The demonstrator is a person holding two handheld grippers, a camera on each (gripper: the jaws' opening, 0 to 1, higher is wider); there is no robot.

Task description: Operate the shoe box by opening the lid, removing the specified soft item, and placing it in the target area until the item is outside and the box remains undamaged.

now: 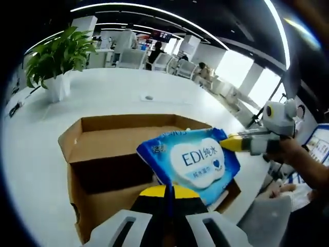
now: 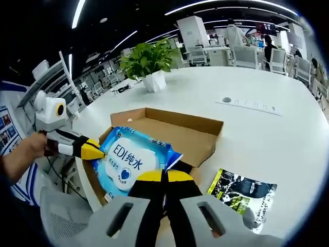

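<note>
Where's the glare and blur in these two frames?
Left gripper view: windows blow out at upper right; wipes pack stays readable. Right gripper view: ceiling strip lights flare at top; fisheye bends the white table edge; cardboard box sharp, background desks soft.

Wipes pack [image 1: 191, 163]: bright blue, white cloud-shaped label, blue lettering, small dark blue heart. Shoe box [image 1: 110, 146]: plain brown cardboard, inside dark in shadow. Left gripper [image 1: 169, 191]: yellow tips on black jaws, light grey body. Right gripper [image 2: 163, 176]: same yellow tips, black jaws, grey body. Table [image 2: 267, 149]: glossy white. Near the table's edge beside the box, a flat packet [image 2: 241, 193]: black with white print and a yellow-green strip. Plant [image 2: 146, 59]: green leaves, white pot. Chairs [image 2: 245, 55] past the table's far edge: white.
</note>
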